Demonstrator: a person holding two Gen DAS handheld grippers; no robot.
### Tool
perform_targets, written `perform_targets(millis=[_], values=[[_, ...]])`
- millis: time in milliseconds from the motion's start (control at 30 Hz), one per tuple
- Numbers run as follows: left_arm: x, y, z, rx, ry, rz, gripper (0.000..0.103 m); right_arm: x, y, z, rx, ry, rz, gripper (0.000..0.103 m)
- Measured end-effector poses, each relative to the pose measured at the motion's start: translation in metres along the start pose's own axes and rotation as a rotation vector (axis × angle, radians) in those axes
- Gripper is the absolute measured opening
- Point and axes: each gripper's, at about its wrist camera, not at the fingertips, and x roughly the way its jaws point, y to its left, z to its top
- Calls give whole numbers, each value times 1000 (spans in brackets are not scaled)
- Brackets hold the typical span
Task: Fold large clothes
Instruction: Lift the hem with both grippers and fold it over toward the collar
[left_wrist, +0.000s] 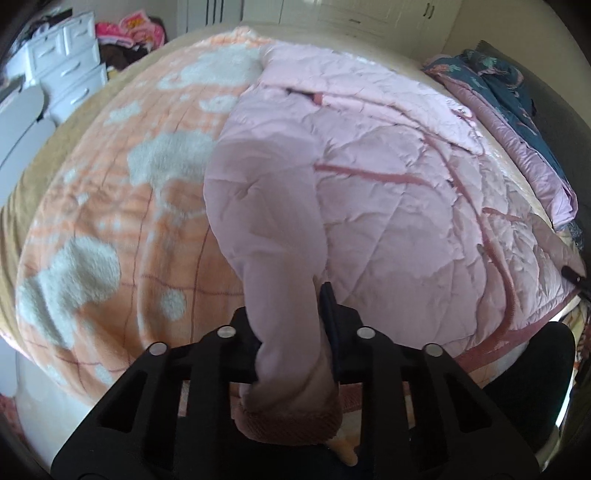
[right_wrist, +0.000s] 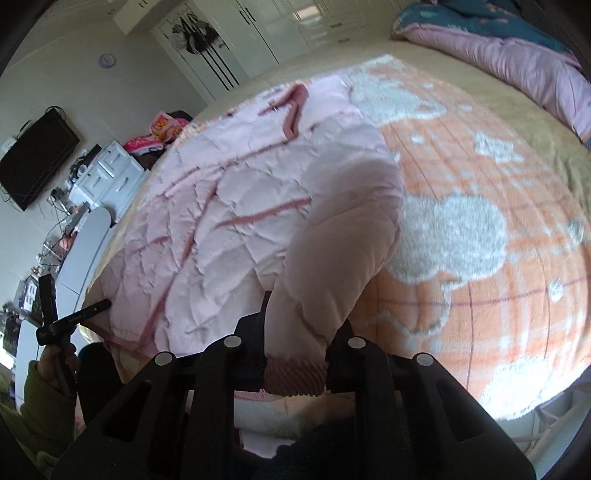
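Pale pink quilted jacket (left_wrist: 388, 177) with darker pink piping, spread flat across an orange-and-white fleece blanket (left_wrist: 122, 206) on a bed. Left gripper (left_wrist: 291, 347) clamped nearly shut on one padded sleeve (left_wrist: 266, 229), just above its ribbed cuff. Right gripper (right_wrist: 295, 354) likewise pinched tight on the other sleeve (right_wrist: 340, 236) at its ribbed cuff. Beyond the bed: white drawers (left_wrist: 70, 59), white wardrobe doors (right_wrist: 236, 40), a dark wall screen (right_wrist: 37, 155), a rumpled blue-and-lilac duvet (left_wrist: 517, 110).
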Motion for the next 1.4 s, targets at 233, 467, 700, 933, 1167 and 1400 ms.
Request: perform_targets(millis=[233,467,700,933,1167,1400], values=[[-24,-2,21,-19,-71,-40,11,-14,18,28,-26,-90,56,19],[-42,-11,42,-19,-118,-69,11,-25,30,48,-32,-138,83,18],[-61,-24,69,4,-173,-94,11,-35,36,65,-31,-172,101,18],[-75,-35,98,16,-229,-107,11,-44,42,87,-39,-212,113,17],[-83,-42,120,24,-261,-104,11,-48,44,106,-30,-242,124,17],[-93,-45,143,30,-292,-112,11,-53,47,131,-29,-272,137,16]])
